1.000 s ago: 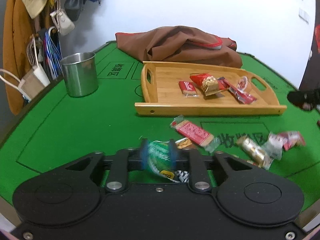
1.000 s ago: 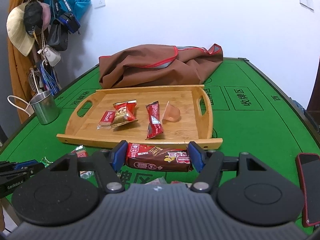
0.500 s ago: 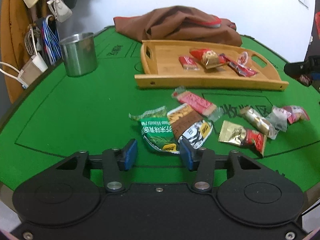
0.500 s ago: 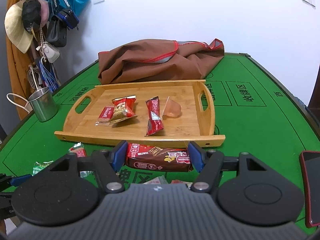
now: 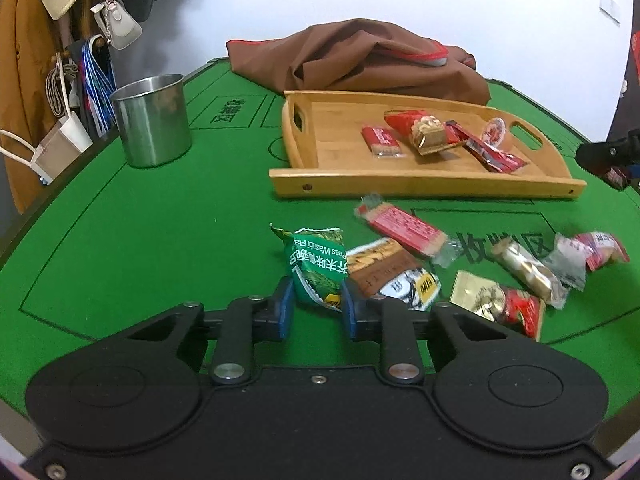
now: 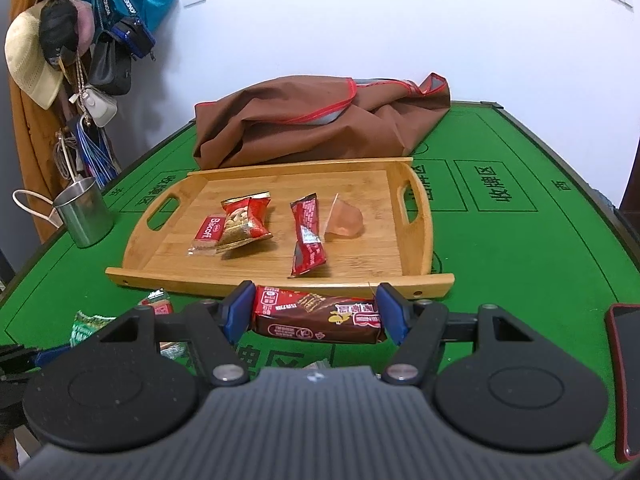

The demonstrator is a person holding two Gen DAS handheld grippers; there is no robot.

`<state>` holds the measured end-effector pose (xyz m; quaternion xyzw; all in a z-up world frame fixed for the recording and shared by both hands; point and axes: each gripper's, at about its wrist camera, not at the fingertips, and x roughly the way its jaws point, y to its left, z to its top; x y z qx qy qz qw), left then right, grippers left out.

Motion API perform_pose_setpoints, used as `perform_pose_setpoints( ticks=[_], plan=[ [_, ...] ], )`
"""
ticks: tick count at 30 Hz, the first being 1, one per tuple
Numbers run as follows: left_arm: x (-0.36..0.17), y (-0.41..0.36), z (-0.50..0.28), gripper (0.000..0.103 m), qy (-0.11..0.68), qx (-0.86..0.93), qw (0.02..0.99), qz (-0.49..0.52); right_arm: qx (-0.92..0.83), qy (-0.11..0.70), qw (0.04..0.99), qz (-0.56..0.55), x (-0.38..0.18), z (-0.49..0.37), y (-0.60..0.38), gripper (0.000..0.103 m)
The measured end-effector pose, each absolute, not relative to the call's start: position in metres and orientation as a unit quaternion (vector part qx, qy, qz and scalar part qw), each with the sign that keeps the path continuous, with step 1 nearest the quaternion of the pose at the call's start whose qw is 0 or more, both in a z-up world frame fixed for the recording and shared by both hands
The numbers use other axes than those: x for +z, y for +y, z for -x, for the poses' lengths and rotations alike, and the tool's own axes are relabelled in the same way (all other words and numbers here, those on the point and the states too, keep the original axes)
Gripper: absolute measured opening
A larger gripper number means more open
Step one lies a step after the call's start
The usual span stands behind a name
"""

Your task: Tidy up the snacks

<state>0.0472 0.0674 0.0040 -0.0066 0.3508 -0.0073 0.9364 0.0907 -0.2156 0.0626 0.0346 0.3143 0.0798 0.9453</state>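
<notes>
The green tabletop [image 5: 160, 216] lies bare across the left of the left wrist frame, up to its dark rim. A steel cup [image 5: 151, 120] stands at upper left. The wooden tray [image 6: 420, 276] at centre holds a Biscoff biscuit [image 6: 208, 234], a peanut packet [image 6: 245, 220], a red sachet [image 6: 307, 236] and a jelly cup [image 6: 345, 222]. The left tool [image 5: 316, 304] is closing on a green wasabi-pea packet [image 5: 318, 264] at lower centre. The right tool [image 6: 316, 314] grips a brown chocolate bar [image 6: 316, 316] before the tray's near edge.
</notes>
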Motion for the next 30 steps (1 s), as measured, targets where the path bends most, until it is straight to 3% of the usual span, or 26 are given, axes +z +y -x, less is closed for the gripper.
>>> perform_pose_setpoints(
  ticks=[18,21,26,30],
  plan=[
    [0.009,0.067,-0.054,0.022,0.337,-0.013,0.941,-0.004,0.085,0.309,0.947,-0.024,0.065,-0.098,-0.203,0.068],
    [0.005,0.065,-0.053,0.023,0.336,-0.008,0.942,-0.011,0.088,0.308,0.947,-0.021,0.064,-0.100,-0.202,0.068],
    [-0.005,0.060,-0.062,0.037,0.346,0.001,0.938,-0.019,0.093,0.307,0.947,-0.025,0.061,-0.102,-0.200,0.068],
    [-0.008,0.059,-0.070,0.034,0.343,-0.002,0.939,-0.017,0.094,0.307,0.947,-0.023,0.060,-0.103,-0.197,0.069]
  ],
)
